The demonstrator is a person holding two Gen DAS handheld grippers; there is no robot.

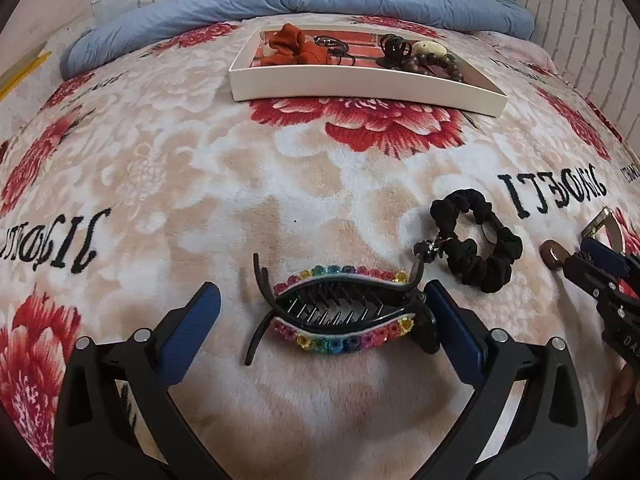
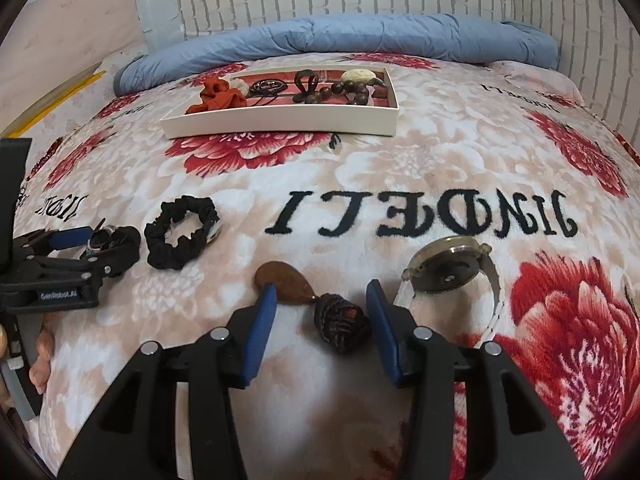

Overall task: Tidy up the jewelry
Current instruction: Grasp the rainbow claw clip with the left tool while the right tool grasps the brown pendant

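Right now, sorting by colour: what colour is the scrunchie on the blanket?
Black scrunchie; clearest in the left wrist view.

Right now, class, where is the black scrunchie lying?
The black scrunchie lies on the floral blanket, just right of the rainbow hair claw in the left wrist view, well short of the white tray.

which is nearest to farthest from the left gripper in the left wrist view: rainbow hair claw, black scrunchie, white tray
1. Rainbow hair claw: lying on the blanket between the open fingers of the left gripper.
2. Black scrunchie: just beyond, to the right.
3. White tray: far back near the blue quilt, already holding other pieces.
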